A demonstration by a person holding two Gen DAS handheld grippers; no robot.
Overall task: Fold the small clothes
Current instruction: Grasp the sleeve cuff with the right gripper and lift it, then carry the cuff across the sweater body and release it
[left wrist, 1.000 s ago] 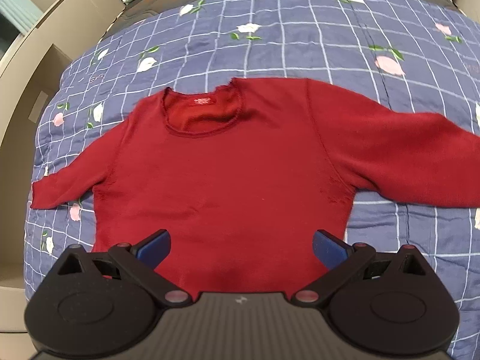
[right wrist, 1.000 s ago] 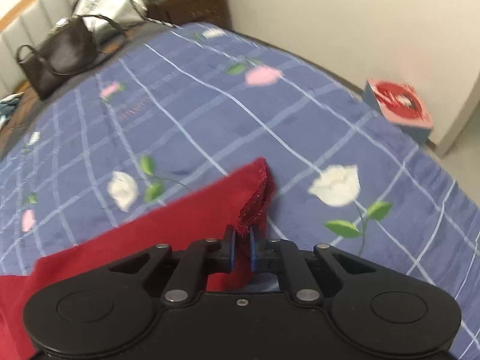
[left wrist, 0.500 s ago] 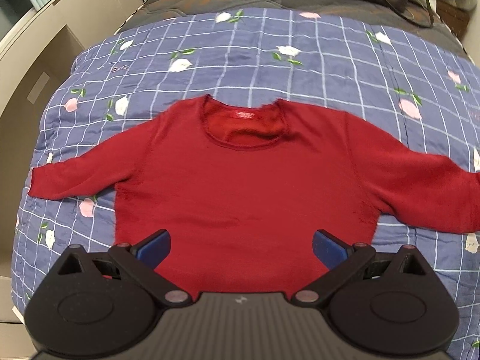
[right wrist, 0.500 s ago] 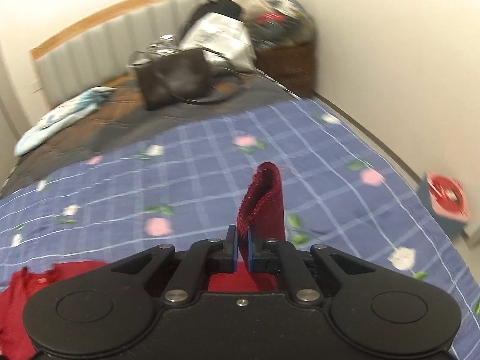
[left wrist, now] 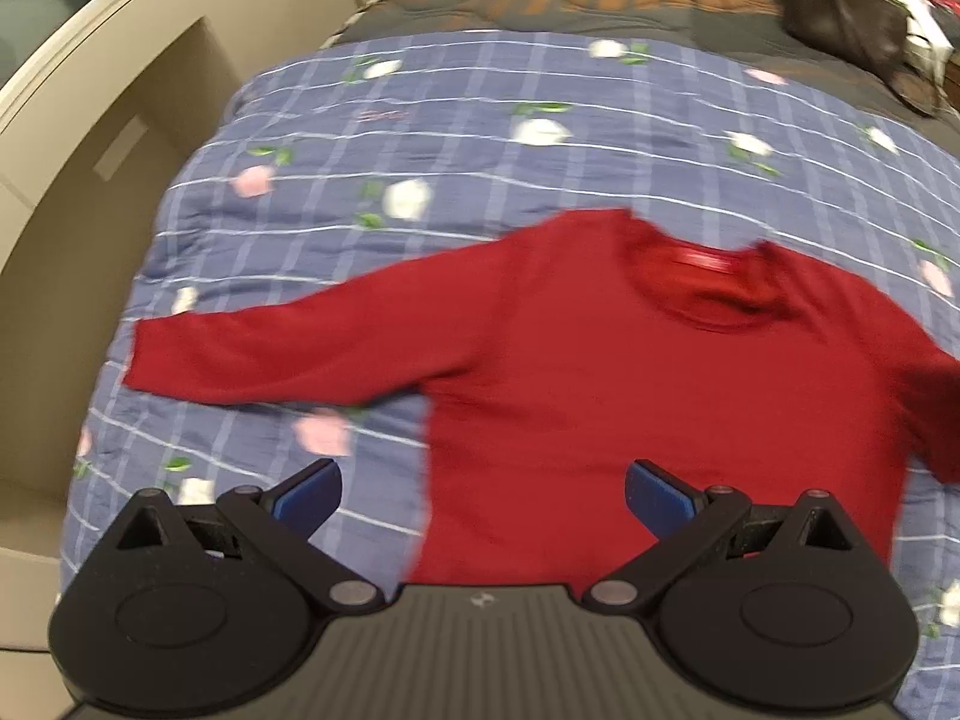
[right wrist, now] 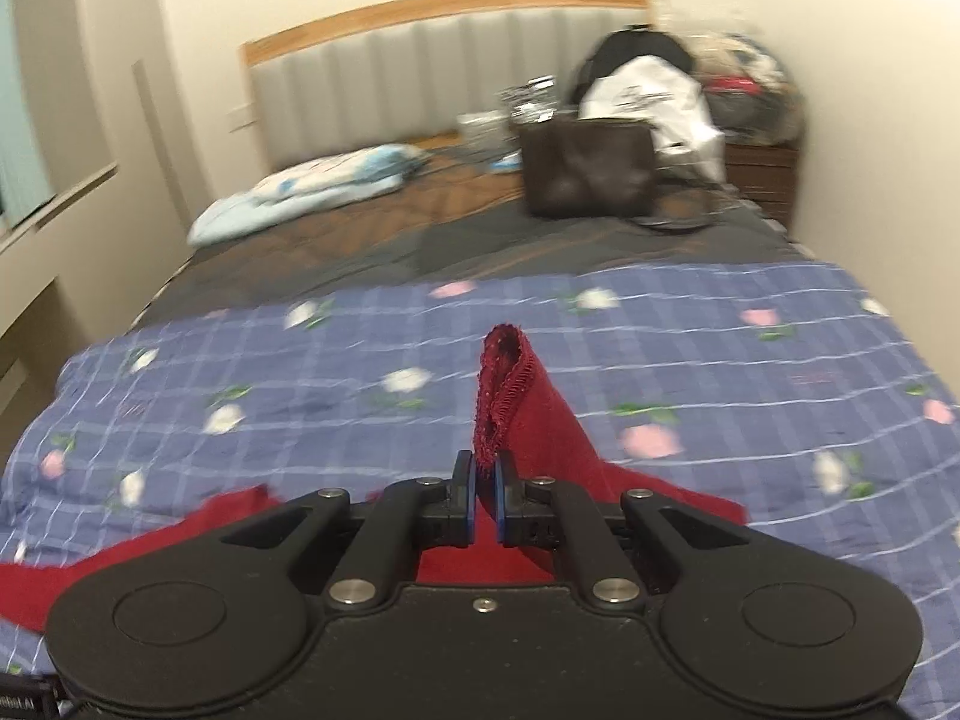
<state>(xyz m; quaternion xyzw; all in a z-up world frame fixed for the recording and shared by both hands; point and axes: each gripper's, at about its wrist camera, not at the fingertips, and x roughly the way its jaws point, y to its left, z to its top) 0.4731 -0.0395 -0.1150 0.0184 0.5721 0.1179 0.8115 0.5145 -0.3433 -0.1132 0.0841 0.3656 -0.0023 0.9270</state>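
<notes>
A small red long-sleeved sweater (left wrist: pixel 630 384) lies face up on a blue checked floral quilt (left wrist: pixel 540 150); its left sleeve (left wrist: pixel 288 354) stretches flat toward the bed's left edge. My left gripper (left wrist: pixel 483 495) hovers open above the sweater's lower left hem, nothing between its blue pads. In the right wrist view my right gripper (right wrist: pixel 485 483) is shut on the cuff of the right sleeve (right wrist: pixel 510 396), which stands up out of the jaws, lifted off the quilt. More red cloth (right wrist: pixel 120 546) lies low at the left there.
A beige cabinet (left wrist: pixel 90 138) flanks the bed's left side. At the head of the bed are a brown handbag (right wrist: pixel 585 165), a white bag (right wrist: pixel 654 102), a light blue folded cloth (right wrist: pixel 312 192) and a padded headboard (right wrist: pixel 420 78). A wall runs along the right.
My left gripper swung left, so the sweater shifted right in its view and the left sleeve came forward. My right gripper raised the held cuff and tilted toward the headboard.
</notes>
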